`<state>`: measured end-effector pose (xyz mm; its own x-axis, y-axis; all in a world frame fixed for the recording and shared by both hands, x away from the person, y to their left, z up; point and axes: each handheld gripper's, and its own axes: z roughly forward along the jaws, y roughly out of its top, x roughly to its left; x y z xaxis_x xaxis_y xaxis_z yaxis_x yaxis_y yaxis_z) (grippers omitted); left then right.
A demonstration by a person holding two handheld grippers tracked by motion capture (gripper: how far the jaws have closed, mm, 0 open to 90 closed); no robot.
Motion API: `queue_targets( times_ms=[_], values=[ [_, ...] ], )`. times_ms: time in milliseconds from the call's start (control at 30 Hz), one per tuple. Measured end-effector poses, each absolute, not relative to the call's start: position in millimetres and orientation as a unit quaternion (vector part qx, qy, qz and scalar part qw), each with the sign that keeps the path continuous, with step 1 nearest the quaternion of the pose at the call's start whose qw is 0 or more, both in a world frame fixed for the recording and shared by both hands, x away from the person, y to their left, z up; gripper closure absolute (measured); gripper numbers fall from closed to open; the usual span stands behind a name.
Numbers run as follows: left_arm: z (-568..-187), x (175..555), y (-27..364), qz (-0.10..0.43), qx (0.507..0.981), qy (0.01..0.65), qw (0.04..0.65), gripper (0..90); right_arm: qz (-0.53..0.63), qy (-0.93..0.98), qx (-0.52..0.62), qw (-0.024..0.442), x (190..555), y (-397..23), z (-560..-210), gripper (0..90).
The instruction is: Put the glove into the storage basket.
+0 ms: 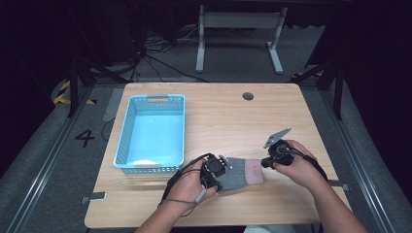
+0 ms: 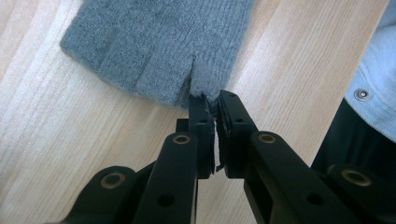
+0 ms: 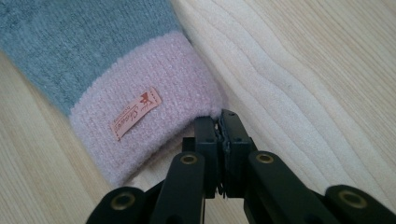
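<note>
At table's [image 1: 145, 204] near edge, glove [image 1: 238, 174]

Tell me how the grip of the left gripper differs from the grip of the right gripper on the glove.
The left gripper pinches a grey fingertip of the glove; the right gripper pinches its pink cuff edge. Both are shut on the glove, which lies flat on the table.

Lighting: high view, rectangular light-wood table [image 1: 214, 121] evenly lit from above; surrounding floor and room edges fall to near black. Shadows soft and short. Pale-blue perforated plastic basket [image 1: 151, 133] shows mild glare on its floor. Overall slightly soft, low resolution.
Gripper views: bright, diffuse; grey knitted wool glove with pink cuff [image 3: 140, 116] sharp, foreground black jaws slightly blurred.
</note>
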<state>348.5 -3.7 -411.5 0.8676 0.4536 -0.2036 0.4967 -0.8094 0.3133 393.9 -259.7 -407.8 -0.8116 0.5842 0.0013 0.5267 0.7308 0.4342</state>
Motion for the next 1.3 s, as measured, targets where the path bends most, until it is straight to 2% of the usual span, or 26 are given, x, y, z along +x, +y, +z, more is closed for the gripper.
queue_targets(
  times_ms=[167,300,700,1300],
  values=[
    [-419,350,-6,-0.064,0.951,0.250,0.170,84.4,0.206,0.929,0.299,0.074,395,-258,-411,86.8],
    [-421,350,-6,-0.071,0.951,0.251,0.164,80.2,0.204,0.928,0.296,0.099,395,-262,-414,78.0],
    [-409,349,0,-0.089,0.949,0.253,0.168,67.3,0.215,0.919,0.314,0.103,390,-276,-409,75.1],
    [-378,358,-1,-0.067,0.939,0.246,0.230,64.2,0.230,0.899,0.361,0.090,381,-304,-404,71.0]
  ],
)
